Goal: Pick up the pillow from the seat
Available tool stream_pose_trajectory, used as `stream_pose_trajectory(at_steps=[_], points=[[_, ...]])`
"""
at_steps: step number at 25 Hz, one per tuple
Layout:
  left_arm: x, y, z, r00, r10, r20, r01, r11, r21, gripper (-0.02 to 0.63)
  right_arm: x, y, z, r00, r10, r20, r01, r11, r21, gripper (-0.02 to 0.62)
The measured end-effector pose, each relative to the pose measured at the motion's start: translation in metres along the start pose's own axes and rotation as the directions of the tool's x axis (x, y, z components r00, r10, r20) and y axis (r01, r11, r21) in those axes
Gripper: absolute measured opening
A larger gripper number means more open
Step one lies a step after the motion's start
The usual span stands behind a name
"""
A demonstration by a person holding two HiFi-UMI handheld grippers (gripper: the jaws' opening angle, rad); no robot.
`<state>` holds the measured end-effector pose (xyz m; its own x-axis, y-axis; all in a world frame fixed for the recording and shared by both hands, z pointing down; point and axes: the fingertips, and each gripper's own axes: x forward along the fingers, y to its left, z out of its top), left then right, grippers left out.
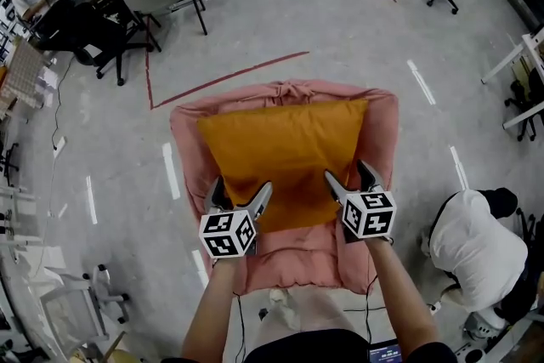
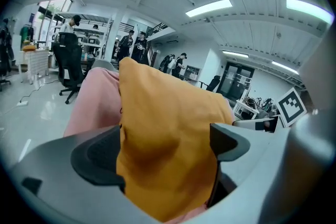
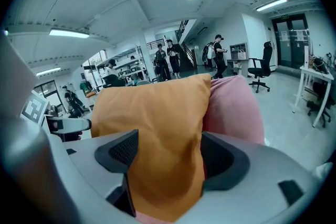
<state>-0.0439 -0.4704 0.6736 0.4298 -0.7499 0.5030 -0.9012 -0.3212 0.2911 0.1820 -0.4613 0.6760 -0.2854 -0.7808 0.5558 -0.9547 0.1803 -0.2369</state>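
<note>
While the left claw [image 1: 240, 188] and right claw [image 1: 349, 174] are straddling the near corners of the pillow [image 1: 285, 140], both are standing released. Clenching deep and together is looking safest.

Orange pillow [image 1: 285, 153], lying across pink cushioned seat [image 1: 293, 258]

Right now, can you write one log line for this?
left gripper: open, pillow between jaws | right gripper: open, pillow between jaws | pillow: on seat
</note>
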Motion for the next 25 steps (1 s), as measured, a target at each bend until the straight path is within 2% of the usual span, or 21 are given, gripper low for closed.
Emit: stream_pose_trajectory(at_steps=[5,12,21,25], points=[[0.009,0.007,-0.007,0.999,0.043,-0.014,-0.043,0.999,0.012,0.525,0.014,-0.006,-0.011,0.999,0.001,-0.045,-0.002,1.000,-0.017,0.356],[0.023,0.018,-0.013,0.998,0.048,-0.042,-0.049,0.999,-0.013,0.526,0.027,-0.013,-0.014,0.997,-0.008,-0.074,0.007,1.000,-0.017,0.356],[0.038,0.020,-0.020,0.996,0.012,-0.086,-0.012,1.000,0.003,0.526,0.042,-0.016,-0.016,0.995,0.000,-0.098,-0.002,1.000,-0.016,0.356],[0.039,0.018,-0.020,0.996,-0.013,-0.086,0.011,1.000,-0.022,0.526,0.043,-0.013,-0.015,0.993,0.024,-0.114,-0.028,0.999,-0.029,0.354]])
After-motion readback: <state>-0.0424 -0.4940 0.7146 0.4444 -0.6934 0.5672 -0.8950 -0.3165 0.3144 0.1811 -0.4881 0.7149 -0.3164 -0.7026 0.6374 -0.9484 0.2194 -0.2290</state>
